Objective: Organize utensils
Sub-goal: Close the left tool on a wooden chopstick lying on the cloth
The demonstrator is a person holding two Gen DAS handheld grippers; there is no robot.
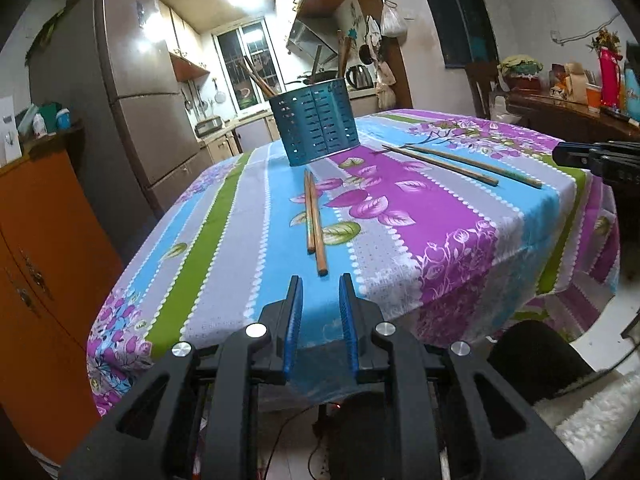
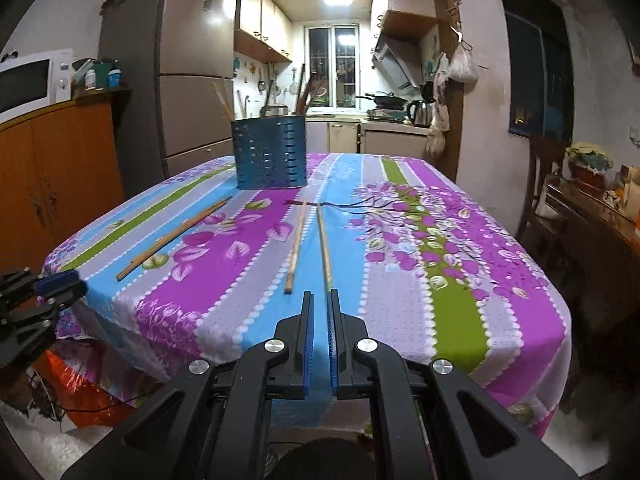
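A blue perforated utensil holder (image 1: 316, 124) (image 2: 270, 152) stands at the far side of the table with several wooden utensils in it. One pair of wooden chopsticks (image 1: 314, 220) (image 2: 176, 234) lies just ahead of my left gripper (image 1: 321, 280) (image 2: 60, 284), whose jaws stand slightly apart with nothing between them. A second pair of chopsticks (image 1: 460, 164) (image 2: 296, 248) lies spread apart just ahead of my right gripper (image 2: 321, 294) (image 1: 576, 154), which is shut and empty. Both grippers hover at the table's near edge.
A floral tablecloth (image 2: 400, 320) covers the table and hangs over its edges. An orange cabinet (image 1: 48, 240) and a fridge (image 1: 132, 100) stand to the left. A wooden chair (image 2: 544, 184) and a cluttered sideboard (image 2: 600, 216) are on the right.
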